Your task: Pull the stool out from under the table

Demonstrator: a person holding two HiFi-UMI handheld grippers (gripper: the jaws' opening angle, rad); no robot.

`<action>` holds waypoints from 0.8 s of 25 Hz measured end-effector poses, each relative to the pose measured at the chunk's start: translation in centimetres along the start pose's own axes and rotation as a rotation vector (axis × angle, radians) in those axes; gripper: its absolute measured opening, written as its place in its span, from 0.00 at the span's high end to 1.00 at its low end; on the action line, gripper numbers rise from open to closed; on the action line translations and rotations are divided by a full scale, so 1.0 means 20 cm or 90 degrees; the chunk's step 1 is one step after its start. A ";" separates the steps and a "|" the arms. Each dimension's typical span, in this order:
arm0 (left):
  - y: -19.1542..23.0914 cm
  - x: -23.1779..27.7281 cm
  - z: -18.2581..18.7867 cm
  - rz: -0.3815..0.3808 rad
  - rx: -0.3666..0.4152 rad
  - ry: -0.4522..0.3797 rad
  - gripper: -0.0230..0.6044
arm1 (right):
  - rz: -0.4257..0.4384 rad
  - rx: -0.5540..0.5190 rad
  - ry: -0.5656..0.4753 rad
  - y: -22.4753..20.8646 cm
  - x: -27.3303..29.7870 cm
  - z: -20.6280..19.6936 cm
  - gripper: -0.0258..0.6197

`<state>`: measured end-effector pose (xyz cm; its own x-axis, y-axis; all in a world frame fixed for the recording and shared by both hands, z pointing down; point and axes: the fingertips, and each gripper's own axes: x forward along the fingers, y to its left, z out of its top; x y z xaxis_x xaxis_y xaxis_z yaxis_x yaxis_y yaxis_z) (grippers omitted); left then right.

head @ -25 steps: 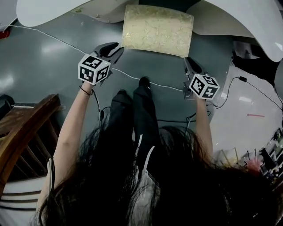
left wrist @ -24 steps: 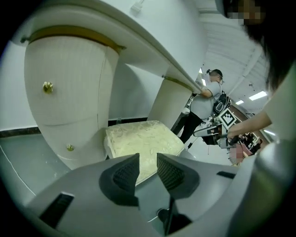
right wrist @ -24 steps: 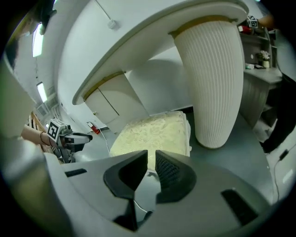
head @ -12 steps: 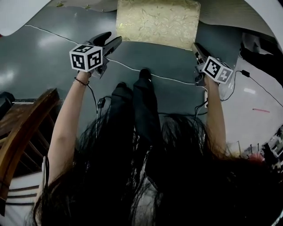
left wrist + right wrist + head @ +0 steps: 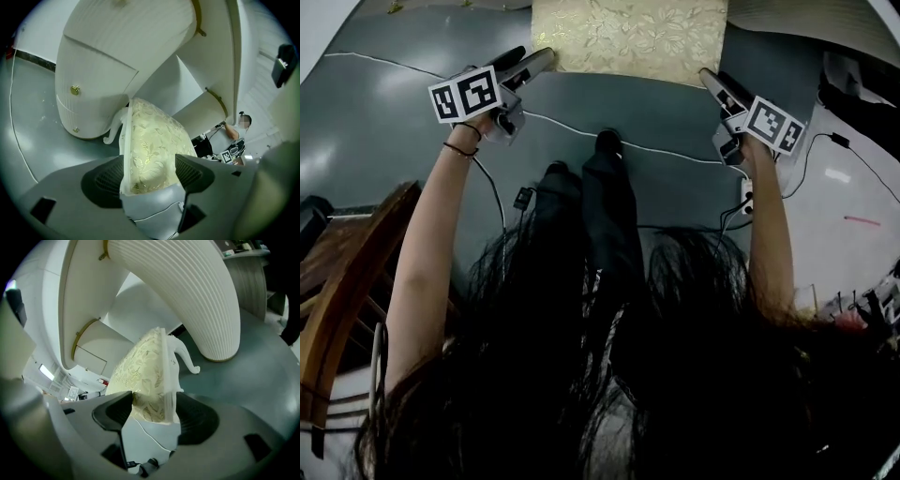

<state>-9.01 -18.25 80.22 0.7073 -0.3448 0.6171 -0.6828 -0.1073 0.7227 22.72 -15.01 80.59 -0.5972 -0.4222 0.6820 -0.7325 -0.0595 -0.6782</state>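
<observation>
The stool (image 5: pixel 628 37) has a pale gold flowered cushion and white curved legs; it stands on the grey floor, part under the white table (image 5: pixel 797 14). My left gripper (image 5: pixel 530 61) is at its near left corner and its jaws are opening. In the left gripper view the cushion corner (image 5: pixel 150 136) lies between the spread jaws of that gripper (image 5: pixel 149 176). My right gripper (image 5: pixel 711 80) is at the near right corner, jaws also opening. The cushion edge (image 5: pixel 145 371) sits between the jaws of that gripper (image 5: pixel 154 413). I see no pad pressing on it.
The table's ribbed white pedestals (image 5: pixel 93 70) (image 5: pixel 187 296) rise close behind the stool. A white cable (image 5: pixel 656 155) crosses the floor in front of my shoes (image 5: pixel 605 145). A wooden chair (image 5: pixel 347 272) stands at my left. Another person (image 5: pixel 234 136) is far off.
Both grippers have moved forward to the stool's near corners. Their jaws, shut a second ago, now stand wide around the cushion. The stool sits higher in the head view.
</observation>
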 end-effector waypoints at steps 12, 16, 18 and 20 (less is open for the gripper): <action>0.05 0.16 0.00 -0.043 -0.042 0.030 0.43 | 0.076 0.045 0.025 0.00 0.05 -0.02 0.54; 0.06 0.16 -0.01 -0.048 -0.050 0.031 0.43 | 0.043 0.032 0.010 -0.01 0.05 -0.02 0.54; 0.07 0.16 -0.01 -0.042 -0.050 0.043 0.43 | 0.031 0.031 0.002 -0.01 0.04 -0.02 0.54; 0.07 0.16 -0.02 -0.033 -0.054 0.044 0.43 | 0.022 0.035 -0.012 -0.02 0.04 -0.02 0.54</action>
<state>-7.68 -19.13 83.28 0.7537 -0.2759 0.5964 -0.6297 -0.0435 0.7756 22.35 -14.90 81.48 -0.6152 -0.4415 0.6532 -0.6920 -0.0947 -0.7157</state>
